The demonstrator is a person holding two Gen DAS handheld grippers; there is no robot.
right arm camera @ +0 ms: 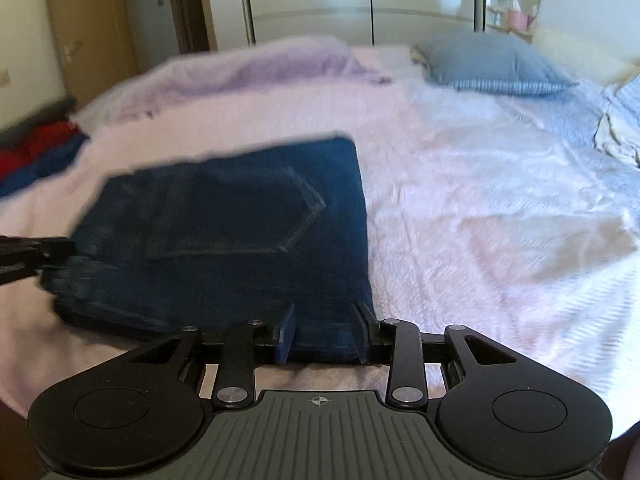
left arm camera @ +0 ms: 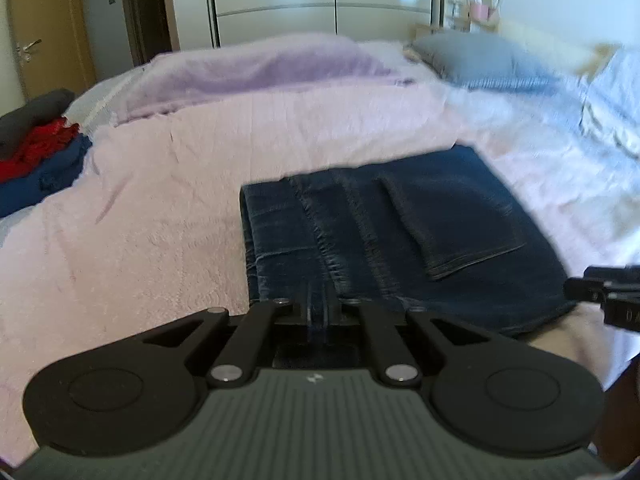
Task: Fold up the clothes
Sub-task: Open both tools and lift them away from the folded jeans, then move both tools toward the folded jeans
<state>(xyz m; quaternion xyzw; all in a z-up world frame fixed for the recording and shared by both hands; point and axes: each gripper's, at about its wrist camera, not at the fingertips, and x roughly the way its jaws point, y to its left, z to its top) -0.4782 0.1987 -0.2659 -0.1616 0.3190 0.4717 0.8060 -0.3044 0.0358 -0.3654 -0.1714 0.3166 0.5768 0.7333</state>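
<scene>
- The jeans (left arm camera: 400,232) are already folded into a thick block, sitting on the pink blanket (left arm camera: 160,208) near the front edge of the bed, back pocket facing up.
- Left gripper (left arm camera: 318,316) is pinched nearly closed on a thin bit of denim at the near edge – looks like a belt loop or a seam, the blur makes it hard to call.
- Right gripper (right arm camera: 322,332) has its pads partly apart, clamped around the near right corner of the folded stack. The denim fills the gap between them, so I'd say that's a real grip on several layers.
- My read is the bundle is being carried or shifted as one piece, with the folding itself mostly done.
- To do this well: keep both hands level with each other and moving at the same pace, so the block doesn't twist or fan open.
- That left pinch is the weak spot – a loop alone won't hold the lower layers, so keep the lift low.
- The pile (left arm camera: 44,148) of red and blue clothes at the left edge of the bed seems the likely spot to head for.
</scene>
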